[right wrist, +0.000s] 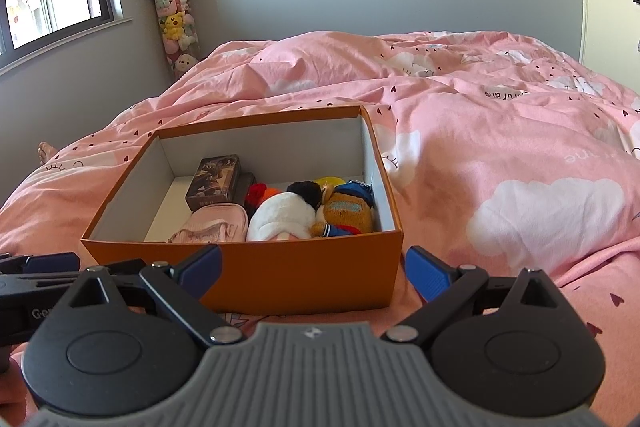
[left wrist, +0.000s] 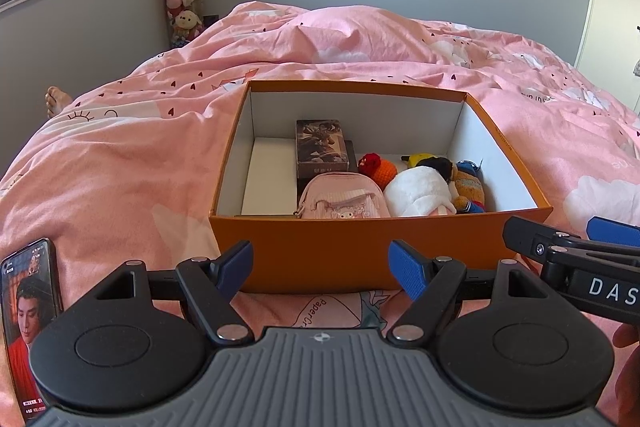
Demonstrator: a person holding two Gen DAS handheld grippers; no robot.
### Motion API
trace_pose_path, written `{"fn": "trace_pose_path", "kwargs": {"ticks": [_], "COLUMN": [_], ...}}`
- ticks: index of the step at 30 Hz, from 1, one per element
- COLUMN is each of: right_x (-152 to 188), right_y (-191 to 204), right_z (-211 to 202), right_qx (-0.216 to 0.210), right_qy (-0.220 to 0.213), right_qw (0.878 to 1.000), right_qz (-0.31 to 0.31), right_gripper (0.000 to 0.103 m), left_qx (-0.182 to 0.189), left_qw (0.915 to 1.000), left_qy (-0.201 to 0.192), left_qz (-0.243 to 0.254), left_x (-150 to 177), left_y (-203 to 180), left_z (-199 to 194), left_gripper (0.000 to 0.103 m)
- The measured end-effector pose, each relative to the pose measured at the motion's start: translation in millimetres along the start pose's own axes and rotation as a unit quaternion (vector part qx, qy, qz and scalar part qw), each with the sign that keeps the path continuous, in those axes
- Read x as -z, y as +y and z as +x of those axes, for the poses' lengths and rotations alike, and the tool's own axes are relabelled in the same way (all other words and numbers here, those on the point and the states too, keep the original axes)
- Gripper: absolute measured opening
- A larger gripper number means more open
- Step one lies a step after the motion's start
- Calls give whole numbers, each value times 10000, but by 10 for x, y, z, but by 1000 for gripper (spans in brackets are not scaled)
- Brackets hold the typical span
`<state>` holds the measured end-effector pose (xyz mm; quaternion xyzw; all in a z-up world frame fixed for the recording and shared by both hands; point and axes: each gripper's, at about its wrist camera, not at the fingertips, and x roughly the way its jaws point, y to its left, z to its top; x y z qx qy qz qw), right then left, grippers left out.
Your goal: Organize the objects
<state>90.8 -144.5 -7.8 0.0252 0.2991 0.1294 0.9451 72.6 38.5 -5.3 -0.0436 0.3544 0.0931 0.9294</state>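
Both claws, left (left wrist: 321, 269) and right (right wrist: 314, 273), gape empty before the box (left wrist: 360, 255) on the bed (left wrist: 120, 167); toys (left wrist: 420, 193) fill it.

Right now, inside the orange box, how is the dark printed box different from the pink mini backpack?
The dark printed box is hard-edged and rectangular, while the pink mini backpack is soft and rounded. The dark printed box is brown with dark artwork; the pink mini backpack is pale pink with a zipper. The dark printed box sits farther back; the pink mini backpack lies against the near wall. Both rest inside the orange box.
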Motion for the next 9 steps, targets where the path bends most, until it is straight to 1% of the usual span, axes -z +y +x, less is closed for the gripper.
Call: {"fn": "trace_pose_path", "kwargs": {"ticks": [9], "right_x": [32], "right_y": [2], "right_z": [6], "right_qx": [-4], "right_qy": [22], "right_qw": [10000], "right_qz": [0], "right_gripper": [98], "left_qx": [-7], "left_qw": [10000], "left_qy": [10], "left_qz": [-23], "left_x": [3], "left_y": [8], "left_z": [1], "left_gripper": [90]}}
